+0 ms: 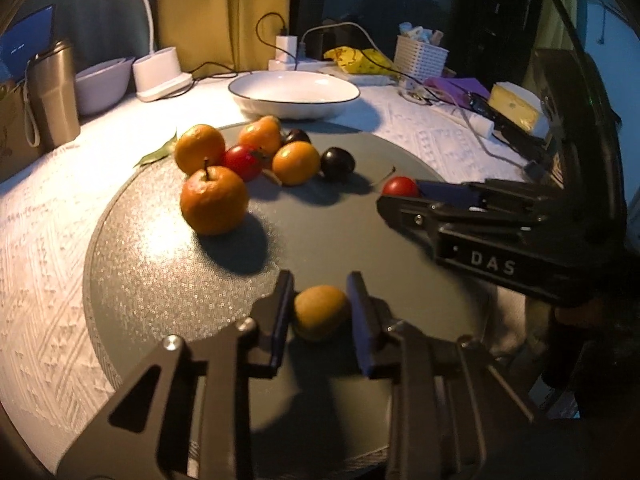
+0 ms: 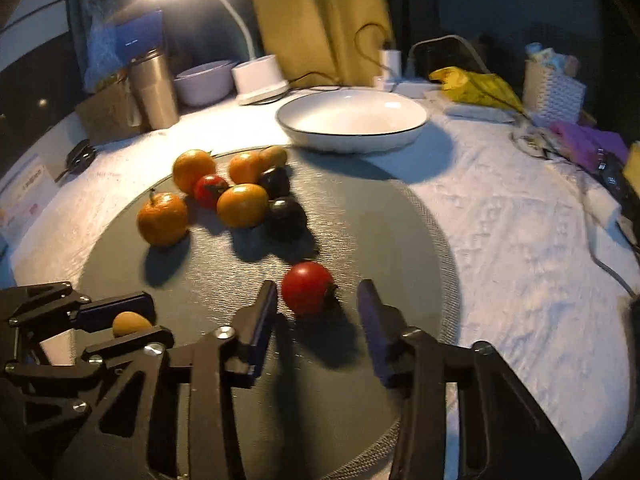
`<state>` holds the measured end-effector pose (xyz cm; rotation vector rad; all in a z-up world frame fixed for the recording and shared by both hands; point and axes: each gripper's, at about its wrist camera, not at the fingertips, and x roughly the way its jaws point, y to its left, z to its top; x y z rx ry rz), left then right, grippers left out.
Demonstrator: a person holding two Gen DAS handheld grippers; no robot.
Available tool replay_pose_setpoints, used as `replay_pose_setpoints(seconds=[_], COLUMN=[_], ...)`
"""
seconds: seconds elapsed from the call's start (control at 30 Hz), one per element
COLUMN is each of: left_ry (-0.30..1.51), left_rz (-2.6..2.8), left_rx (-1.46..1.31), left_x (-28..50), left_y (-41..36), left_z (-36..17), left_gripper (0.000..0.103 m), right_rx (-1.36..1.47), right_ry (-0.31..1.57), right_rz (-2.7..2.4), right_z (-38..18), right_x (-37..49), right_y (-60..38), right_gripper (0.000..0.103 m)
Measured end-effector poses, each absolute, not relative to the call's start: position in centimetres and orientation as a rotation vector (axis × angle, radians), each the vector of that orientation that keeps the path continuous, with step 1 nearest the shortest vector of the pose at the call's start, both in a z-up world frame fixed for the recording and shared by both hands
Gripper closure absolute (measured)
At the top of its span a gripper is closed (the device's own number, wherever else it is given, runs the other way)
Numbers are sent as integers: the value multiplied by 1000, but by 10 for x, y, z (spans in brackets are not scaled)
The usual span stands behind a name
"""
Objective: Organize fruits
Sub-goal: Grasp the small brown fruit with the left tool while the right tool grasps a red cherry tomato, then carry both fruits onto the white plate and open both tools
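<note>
A round grey mat (image 1: 160, 280) (image 2: 360, 240) holds several fruits: oranges (image 1: 214, 206) (image 2: 162, 219), a red tomato (image 1: 242, 162) (image 2: 210, 190) and dark plums (image 1: 337, 163) (image 2: 286, 212). My left gripper (image 1: 320, 308) is open, its fingers either side of a small yellow-brown fruit (image 1: 320, 312) (image 2: 130, 323) lying on the mat. My right gripper (image 2: 316, 300) is open around a second red tomato (image 2: 307, 288) (image 1: 400, 187), which lies on the mat. Each gripper shows in the other's view: the right one (image 1: 400, 196) and the left one (image 2: 134, 322).
A white bowl (image 1: 294, 94) (image 2: 352, 118) stands behind the mat on the white cloth. A lamp base (image 1: 160, 74), a steel tumbler (image 1: 52, 92), a pale bowl (image 1: 102, 84), a white basket (image 1: 420, 58), chargers and cables line the back.
</note>
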<state>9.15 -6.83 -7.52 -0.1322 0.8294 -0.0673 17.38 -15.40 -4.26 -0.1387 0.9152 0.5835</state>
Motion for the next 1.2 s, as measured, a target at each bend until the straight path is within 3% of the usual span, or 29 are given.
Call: replay_pose_setpoints(seconds=[0.03, 0.07, 1.2], left_ry=[833, 837, 643], left_rz=[-65, -62, -182], left_rx=[-140, -149, -130], left_x=[92, 92, 217], left_y=[-68, -67, 7], left_z=[-75, -74, 14], left_gripper=[75, 75, 75], right_rx=[-145, -149, -126], right_ry=[919, 921, 775], right_rz=[597, 605, 466], right_z=[-43, -43, 17], right_x=[175, 176, 267], right_y=[-153, -152, -133], right_gripper=[71, 72, 73])
